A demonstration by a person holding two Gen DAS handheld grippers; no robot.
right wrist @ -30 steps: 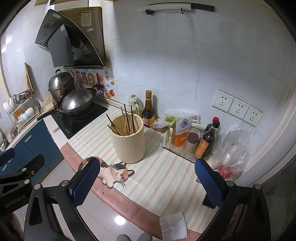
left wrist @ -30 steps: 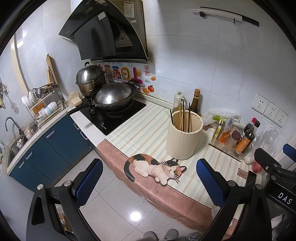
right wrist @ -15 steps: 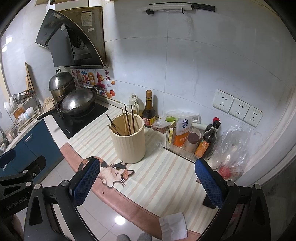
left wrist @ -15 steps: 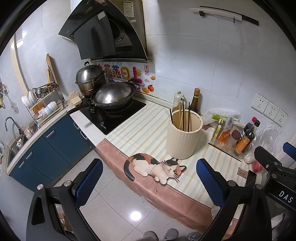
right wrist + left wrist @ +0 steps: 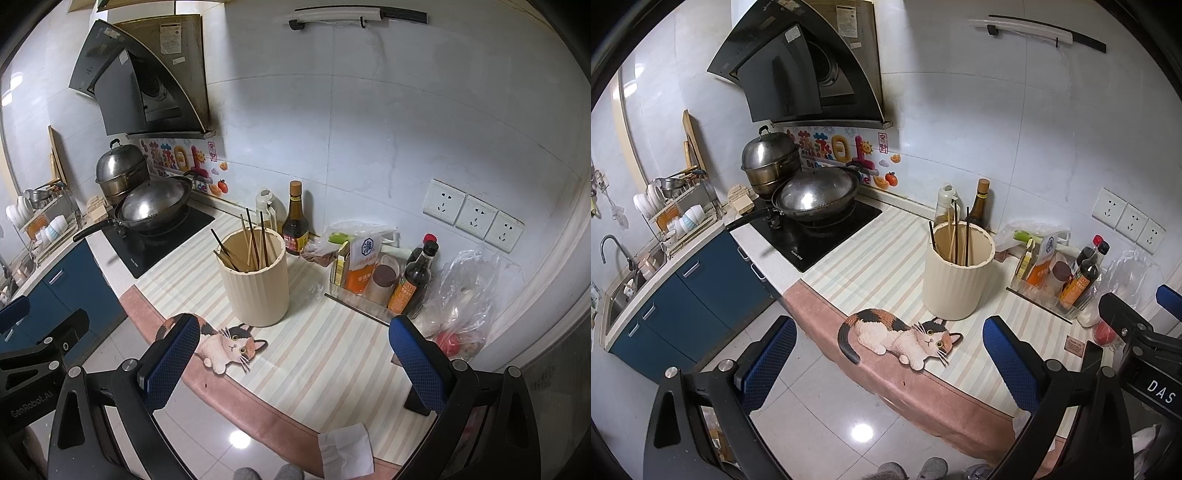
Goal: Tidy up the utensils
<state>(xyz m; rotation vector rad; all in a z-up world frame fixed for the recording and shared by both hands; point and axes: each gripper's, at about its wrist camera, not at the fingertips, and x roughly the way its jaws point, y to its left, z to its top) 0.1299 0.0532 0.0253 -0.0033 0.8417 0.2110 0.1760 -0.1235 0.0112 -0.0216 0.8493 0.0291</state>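
A cream ribbed utensil holder [image 5: 956,273] stands on the striped counter mat [image 5: 871,273], with several chopsticks [image 5: 955,236] standing inside it. It also shows in the right wrist view [image 5: 255,280] with the chopsticks [image 5: 251,243]. My left gripper [image 5: 886,365] is open and empty, held above the floor in front of the counter edge. My right gripper [image 5: 295,365] is open and empty, above the counter's front edge, near the holder. The right gripper's body shows at the left view's right edge [image 5: 1137,339].
A cat-shaped mat [image 5: 901,336] lies at the counter front. A wok [image 5: 816,195] and steamer pot [image 5: 770,162] sit on the cooktop at left. Sauce bottles and packets [image 5: 384,273] and a plastic bag [image 5: 461,295] crowd the back right. A tissue [image 5: 347,454] lies at the edge.
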